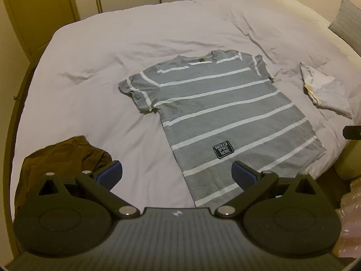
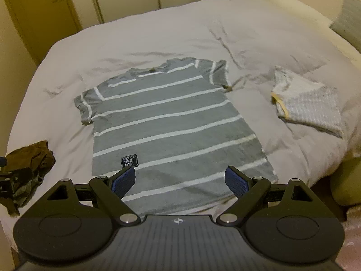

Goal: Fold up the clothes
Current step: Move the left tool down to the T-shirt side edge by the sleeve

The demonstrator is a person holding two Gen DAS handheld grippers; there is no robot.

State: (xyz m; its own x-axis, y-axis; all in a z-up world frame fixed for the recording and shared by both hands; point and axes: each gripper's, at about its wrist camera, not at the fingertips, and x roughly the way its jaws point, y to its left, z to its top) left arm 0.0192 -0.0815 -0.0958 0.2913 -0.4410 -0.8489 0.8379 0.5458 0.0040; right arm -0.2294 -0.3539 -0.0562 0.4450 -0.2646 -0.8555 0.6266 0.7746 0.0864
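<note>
A grey T-shirt with white stripes lies flat and spread out on the bed, collar at the far end, a black patch near its hem. My left gripper hovers open above the shirt's near left hem corner, nothing between its blue pads. My right gripper hangs open over the near hem, right of the patch, also holding nothing. A crumpled brown garment lies at the bed's near left. A folded white cloth with a yellow edge rests to the shirt's right.
The bed's pale lilac cover is wrinkled around the shirt. Wardrobe doors stand beyond the far left edge. A grey pillow sits at the far right. The bed's right edge drops off close to the shirt's hem.
</note>
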